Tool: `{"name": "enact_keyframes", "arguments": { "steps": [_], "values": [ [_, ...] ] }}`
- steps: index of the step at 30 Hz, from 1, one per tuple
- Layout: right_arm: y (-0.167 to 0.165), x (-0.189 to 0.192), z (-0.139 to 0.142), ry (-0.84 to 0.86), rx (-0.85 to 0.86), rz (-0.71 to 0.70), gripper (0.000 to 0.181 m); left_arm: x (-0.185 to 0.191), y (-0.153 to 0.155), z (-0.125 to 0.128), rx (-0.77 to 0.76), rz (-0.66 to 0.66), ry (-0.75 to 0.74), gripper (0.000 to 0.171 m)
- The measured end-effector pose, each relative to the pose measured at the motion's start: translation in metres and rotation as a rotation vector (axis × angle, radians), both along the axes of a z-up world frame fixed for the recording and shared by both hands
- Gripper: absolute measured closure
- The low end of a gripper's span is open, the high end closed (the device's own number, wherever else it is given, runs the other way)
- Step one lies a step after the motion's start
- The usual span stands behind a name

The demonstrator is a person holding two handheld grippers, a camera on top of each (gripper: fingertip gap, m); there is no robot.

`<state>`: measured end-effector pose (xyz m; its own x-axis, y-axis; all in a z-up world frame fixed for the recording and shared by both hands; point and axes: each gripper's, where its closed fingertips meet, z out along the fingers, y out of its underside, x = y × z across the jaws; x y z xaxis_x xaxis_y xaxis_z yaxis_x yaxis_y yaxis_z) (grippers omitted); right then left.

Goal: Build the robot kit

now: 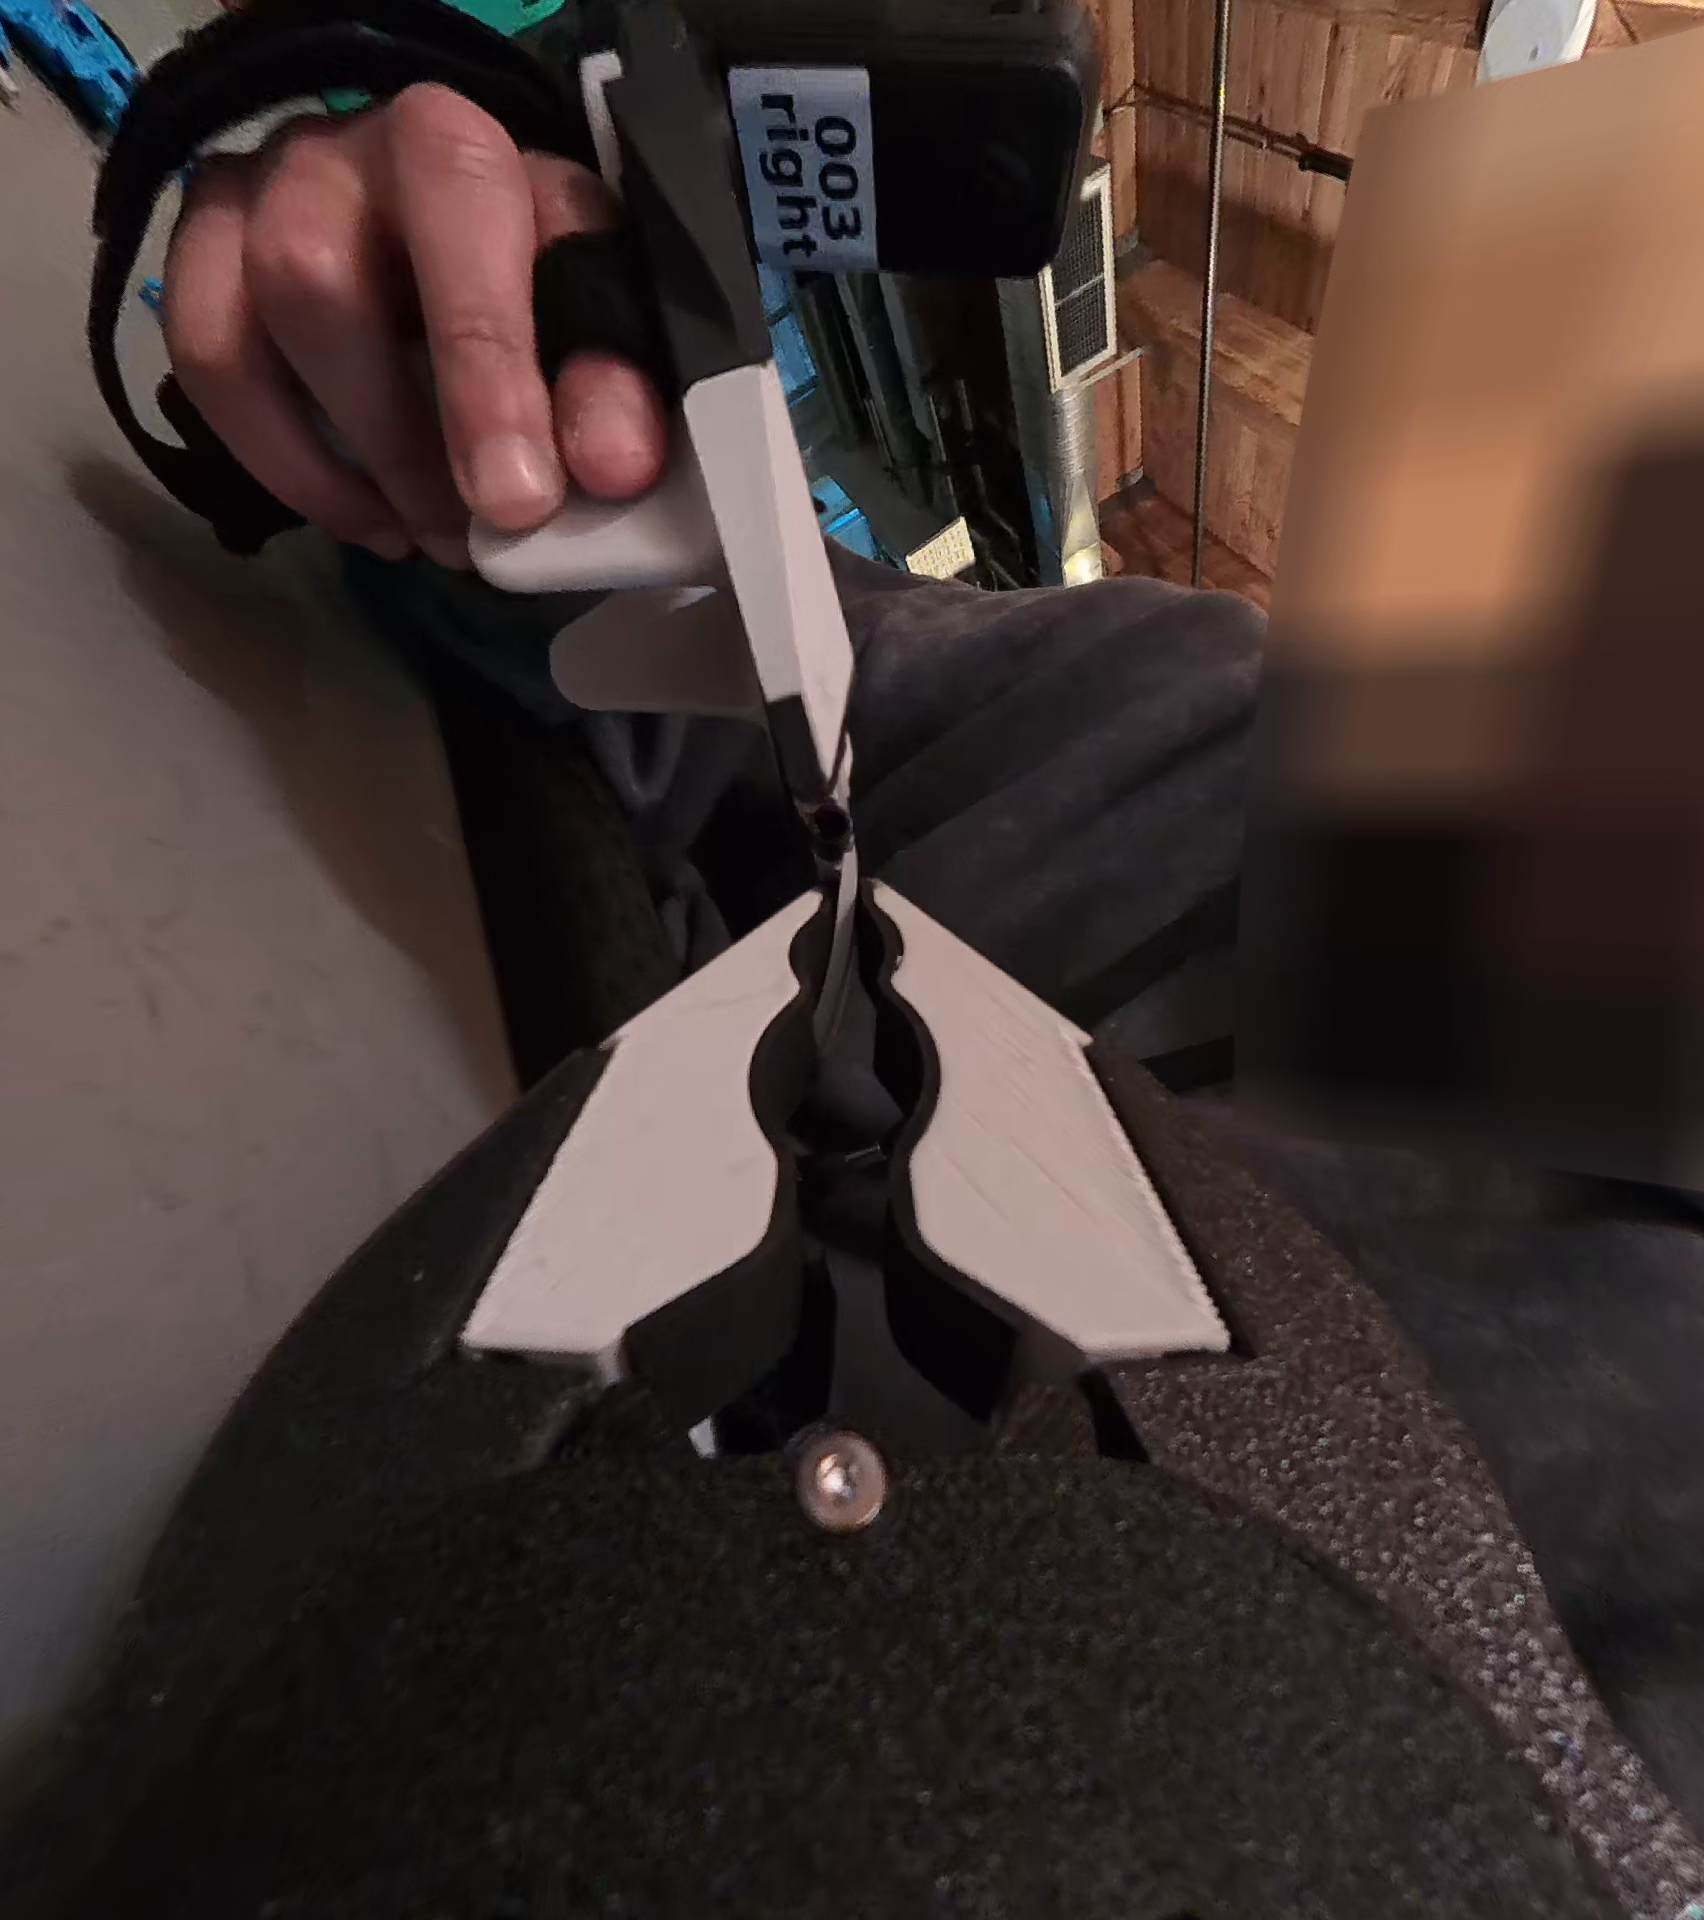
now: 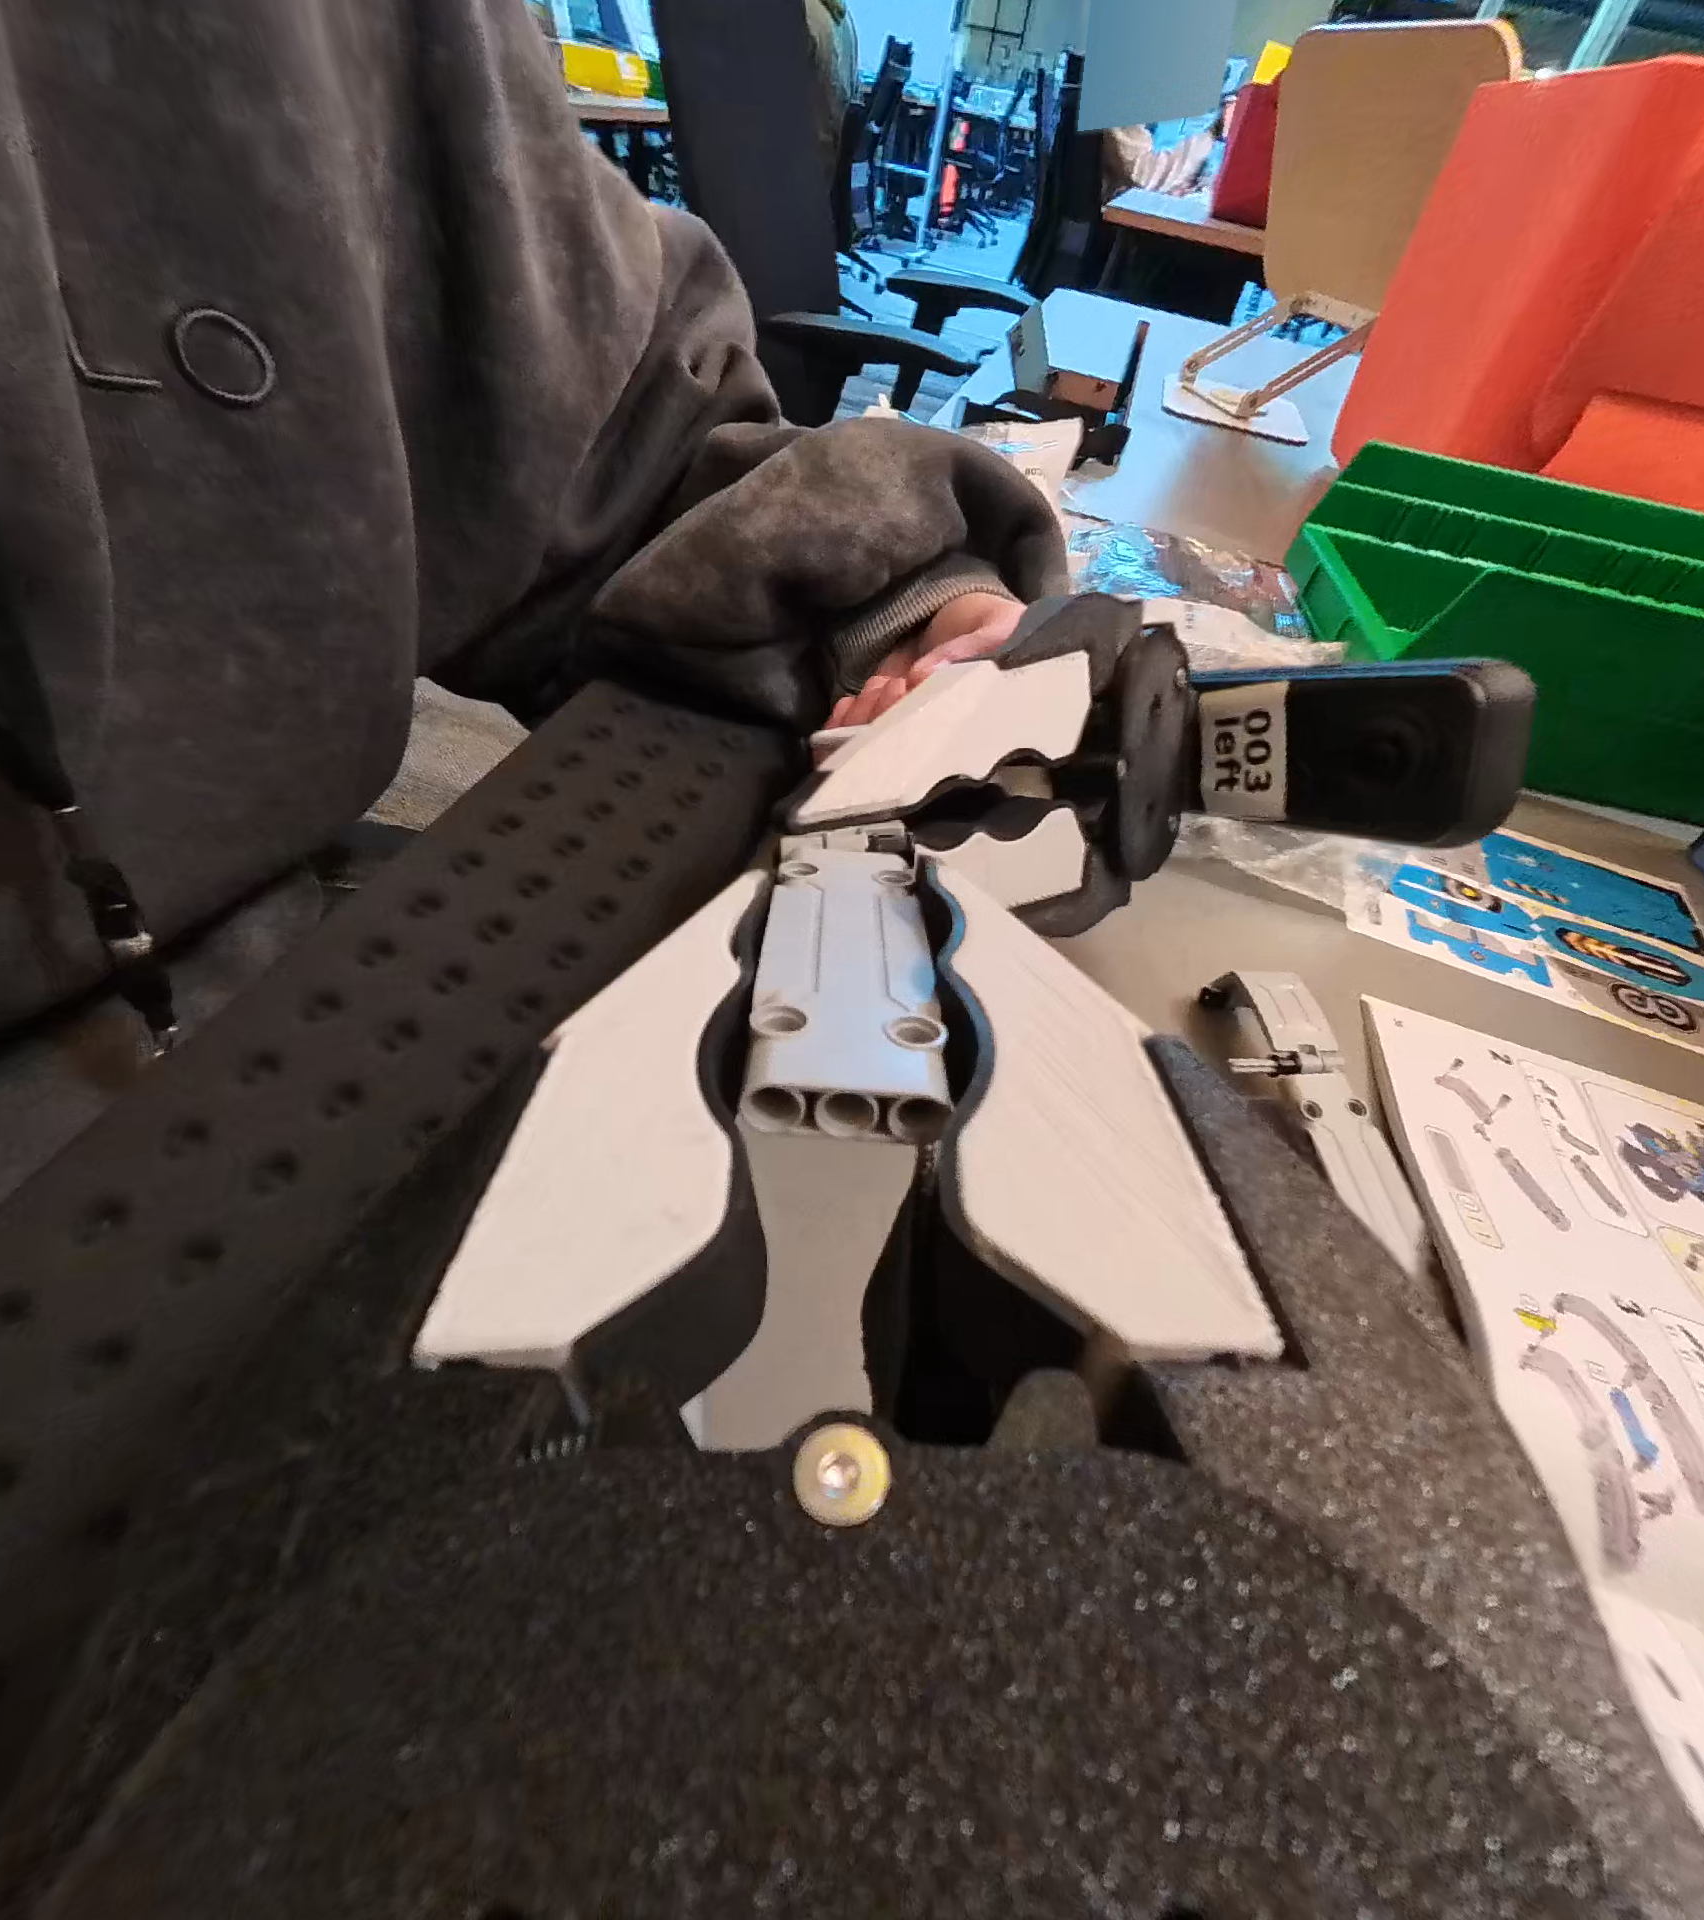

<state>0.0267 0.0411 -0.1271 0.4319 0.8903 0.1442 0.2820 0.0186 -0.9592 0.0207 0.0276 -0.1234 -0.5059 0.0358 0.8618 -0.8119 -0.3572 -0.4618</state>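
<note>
In the right wrist view my right gripper (image 2: 848,909) is shut on a long light-grey building-toy panel (image 2: 843,1023) with a row of three round holes at its near end. The left gripper (image 2: 879,831) clamps the far end of the same panel, just above the table edge. In the left wrist view my left gripper (image 1: 843,935) is shut on that panel (image 1: 835,997), seen edge-on as a thin grey strip with a small black pin (image 1: 827,828) on it. The right gripper (image 1: 812,727) meets it from above, held by a hand (image 1: 391,343).
On the grey table (image 2: 1191,935) lie another grey part (image 2: 1284,1039), an open instruction booklet (image 2: 1596,1299), a blue sticker sheet (image 2: 1554,945) and clear plastic bags (image 2: 1191,566). A green bin (image 2: 1554,623) and orange seat (image 2: 1606,291) stand behind. A black perforated strip (image 2: 360,1039) and a person's dark hoodie (image 2: 256,416) are left.
</note>
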Motion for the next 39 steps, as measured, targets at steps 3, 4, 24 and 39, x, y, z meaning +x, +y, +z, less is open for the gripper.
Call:
{"name": "enact_keyframes", "arguments": {
  "steps": [3, 4, 24, 39],
  "values": [
    [-0.007, -0.009, 0.000, 0.045, -0.050, 0.063, 0.155, -0.007, -0.007, 0.001, 0.005, -0.049, -0.025, 0.171],
    [-0.007, -0.010, 0.000, 0.049, -0.053, 0.066, 0.154, -0.008, -0.007, 0.001, 0.005, -0.049, -0.026, 0.171],
    [0.008, 0.014, 0.008, 0.440, -0.615, 0.045, 0.169, 0.018, 0.015, 0.003, 0.278, 0.264, -0.293, 0.171],
    [0.015, 0.015, 0.013, 0.684, -0.843, 0.124, 0.174, 0.016, 0.016, 0.007, 0.167, 0.226, -0.230, 0.171]
  ]
}}
